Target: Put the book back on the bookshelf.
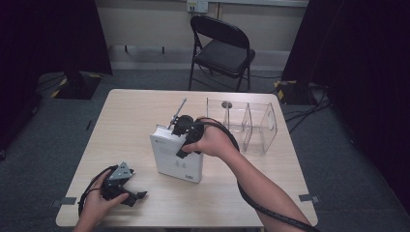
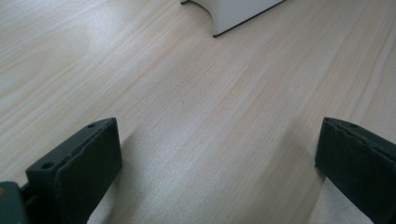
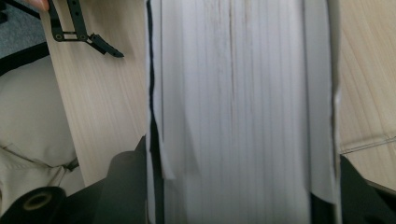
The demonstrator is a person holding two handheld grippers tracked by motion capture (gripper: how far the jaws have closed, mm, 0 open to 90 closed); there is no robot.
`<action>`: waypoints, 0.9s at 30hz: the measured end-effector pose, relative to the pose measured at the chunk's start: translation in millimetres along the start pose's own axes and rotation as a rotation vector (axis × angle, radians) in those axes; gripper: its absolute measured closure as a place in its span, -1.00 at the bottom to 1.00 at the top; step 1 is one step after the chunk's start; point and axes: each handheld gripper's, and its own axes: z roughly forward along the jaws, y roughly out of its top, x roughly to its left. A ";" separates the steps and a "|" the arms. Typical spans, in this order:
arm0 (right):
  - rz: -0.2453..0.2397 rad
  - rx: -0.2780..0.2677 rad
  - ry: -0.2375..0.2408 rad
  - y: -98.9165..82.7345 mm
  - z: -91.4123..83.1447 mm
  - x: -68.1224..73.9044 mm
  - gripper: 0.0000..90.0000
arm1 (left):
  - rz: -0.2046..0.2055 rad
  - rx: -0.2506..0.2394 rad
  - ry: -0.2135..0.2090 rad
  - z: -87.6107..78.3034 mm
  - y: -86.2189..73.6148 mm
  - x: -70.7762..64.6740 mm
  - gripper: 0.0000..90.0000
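**Observer:** Book first: we are watching the thick white paperback book standing upright on its edge near the middle of the pale wooden table. The right gripper is clamping it from above, one black jaw on each cover, with the page block running between them in the right gripper view.

**Recorder:** And we are noting the left gripper resting low near the front-left corner of the table, well apart from the book, jaws standing wide with nothing but bare wood between them.

**Observer:** So one grip is carrying everything. We are judging the pages as the weak point: the jaws are squeezing covers over loose paper, and the block could be sliding or fanning downward if the book is lifted.

**Recorder:** We are also flagging the clear plastic divider box just beyond the right hand. If that is where the book is going, a tilted book could be catching a partition edge and shoving the light box across the table.

**Observer:** And if the clamp is easing while the book is upright, we are expecting it to topple flat.
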 end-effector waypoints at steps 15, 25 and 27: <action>0.021 0.059 -0.024 5.4 3.7 5.7 0.13 | 0.011 0.003 0.000 0.1 0.7 1.1 -1.00; 0.053 0.075 -0.023 -6.1 -7.3 0.5 0.16 | 0.009 0.004 -0.006 0.2 0.8 1.2 -1.00; 0.066 0.076 -0.024 -10.5 -10.7 -1.7 0.16 | 0.009 0.004 -0.007 0.2 0.8 1.2 -1.00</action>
